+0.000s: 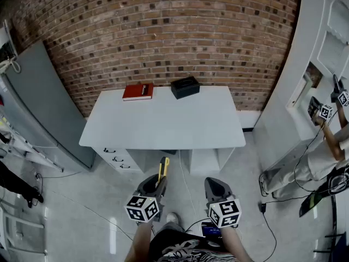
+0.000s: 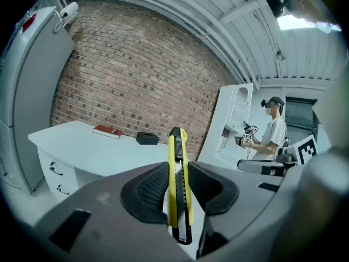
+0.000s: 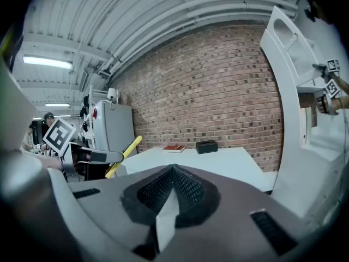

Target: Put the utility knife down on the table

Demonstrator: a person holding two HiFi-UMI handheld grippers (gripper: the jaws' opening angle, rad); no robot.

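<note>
Pale grey flooring (image 1: pixel 98 201) is seen beneath both grippers, which are held side by side short of the table. The left gripper (image 1: pixel 155 188) is clenched on the utility knife (image 1: pixel 163 170); in the left gripper view its ribbed black pads (image 2: pixel 152 187) are pressed against the two flat sides of the knife (image 2: pixel 178 184). The knife is slim, with a yellow casing, a black slider strip along its upper edge and a black tip, and it projects past the jaws toward the table, clear of the tabletop. The right gripper (image 1: pixel 217 188) is closed with nothing between its pads (image 3: pixel 188 187). Farther off, the white table (image 1: pixel 163 124) is seen with drawers beneath. At its far edge a red book (image 1: pixel 138 91) and a black box (image 1: pixel 185 87) are set near each other. A brick wall (image 1: pixel 163 31) stands behind.
</note>
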